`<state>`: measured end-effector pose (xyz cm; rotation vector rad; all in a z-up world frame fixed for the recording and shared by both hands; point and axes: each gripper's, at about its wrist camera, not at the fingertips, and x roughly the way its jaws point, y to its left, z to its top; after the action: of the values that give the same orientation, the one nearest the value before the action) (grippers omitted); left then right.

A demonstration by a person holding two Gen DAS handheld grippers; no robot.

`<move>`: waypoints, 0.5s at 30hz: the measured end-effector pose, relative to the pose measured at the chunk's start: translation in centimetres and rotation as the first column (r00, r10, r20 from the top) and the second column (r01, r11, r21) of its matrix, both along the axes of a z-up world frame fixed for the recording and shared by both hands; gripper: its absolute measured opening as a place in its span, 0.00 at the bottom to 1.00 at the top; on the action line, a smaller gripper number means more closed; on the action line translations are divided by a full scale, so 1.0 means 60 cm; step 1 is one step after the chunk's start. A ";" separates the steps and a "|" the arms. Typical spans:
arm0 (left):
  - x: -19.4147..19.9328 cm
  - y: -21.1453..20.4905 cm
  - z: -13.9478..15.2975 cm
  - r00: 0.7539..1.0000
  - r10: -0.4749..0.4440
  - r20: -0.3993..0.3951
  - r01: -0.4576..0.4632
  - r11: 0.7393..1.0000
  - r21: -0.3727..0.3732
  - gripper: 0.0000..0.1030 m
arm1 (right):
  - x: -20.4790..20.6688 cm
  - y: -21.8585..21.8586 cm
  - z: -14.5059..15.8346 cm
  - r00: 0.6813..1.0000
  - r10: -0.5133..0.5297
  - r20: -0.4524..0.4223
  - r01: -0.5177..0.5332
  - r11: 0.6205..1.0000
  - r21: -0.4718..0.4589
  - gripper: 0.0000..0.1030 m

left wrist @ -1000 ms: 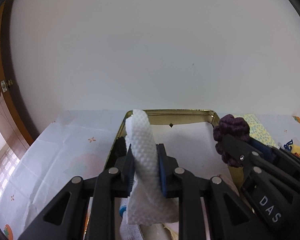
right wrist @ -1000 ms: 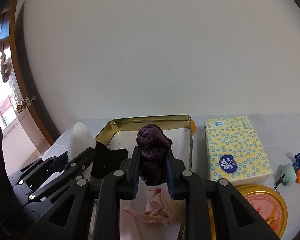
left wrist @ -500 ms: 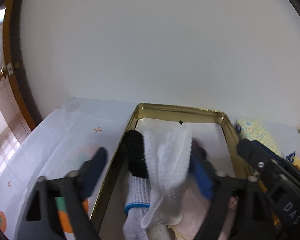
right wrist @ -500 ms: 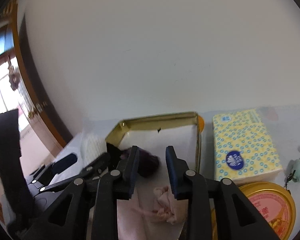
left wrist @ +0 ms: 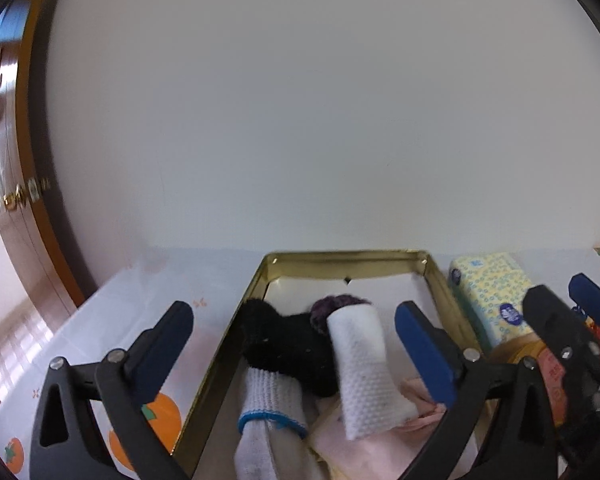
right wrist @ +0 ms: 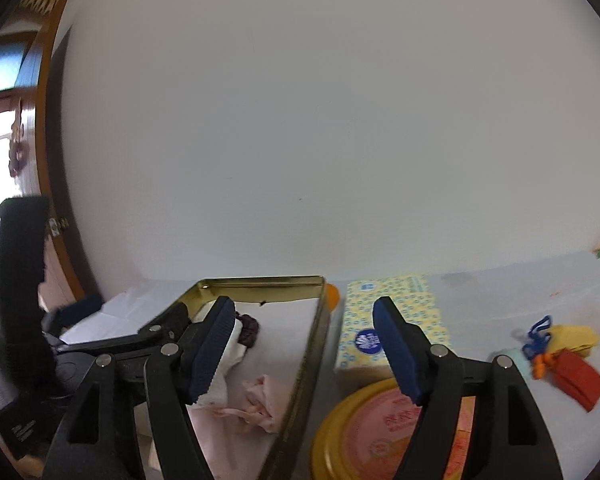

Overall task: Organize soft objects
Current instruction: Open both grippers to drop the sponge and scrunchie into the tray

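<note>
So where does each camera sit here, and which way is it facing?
Left wrist: on the left gripper, looking forward and slightly down into the gold tin toward the wall; its jaws stand open astride the white cloth, and the right gripper shows at right.
Right wrist: on the right gripper, looking over the tin's right wall; its jaws are open and empty, with the left gripper at left.
Shared: tin, tissue pack, white cloth, purple scrunchie.
</note>
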<state>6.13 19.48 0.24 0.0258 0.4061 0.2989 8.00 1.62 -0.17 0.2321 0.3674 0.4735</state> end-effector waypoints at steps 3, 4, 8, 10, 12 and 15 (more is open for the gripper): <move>-0.009 -0.007 0.000 0.999 -0.004 0.038 0.004 1.000 -0.005 0.99 | -0.008 -0.008 0.001 1.000 -0.020 0.021 0.020 1.000 -0.004 0.71; -0.010 -0.011 0.001 0.999 -0.009 0.043 0.010 1.000 -0.008 0.99 | -0.010 -0.012 0.000 0.999 -0.027 0.024 0.027 1.000 -0.002 0.72; -0.021 -0.022 0.000 0.996 -0.012 0.086 0.012 1.000 -0.004 0.99 | -0.010 -0.018 -0.006 0.999 -0.044 0.026 0.044 0.999 -0.020 0.72; -0.026 -0.026 -0.001 0.994 -0.017 0.104 0.019 1.000 -0.011 0.99 | -0.010 -0.020 -0.008 0.998 -0.050 0.030 0.051 0.998 -0.035 0.72; -0.029 -0.029 -0.004 0.993 -0.034 0.112 0.037 0.999 -0.028 0.99 | -0.013 -0.024 -0.008 0.998 -0.054 0.038 0.056 0.998 -0.038 0.72; -0.026 -0.035 -0.012 0.993 -0.048 0.105 0.053 0.998 -0.042 0.99 | -0.018 -0.031 -0.010 0.996 -0.066 0.053 0.069 0.996 -0.052 0.72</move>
<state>4.58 17.40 -0.50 -0.0229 0.3079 0.2401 6.90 -0.22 -0.76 0.1791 0.3210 0.4016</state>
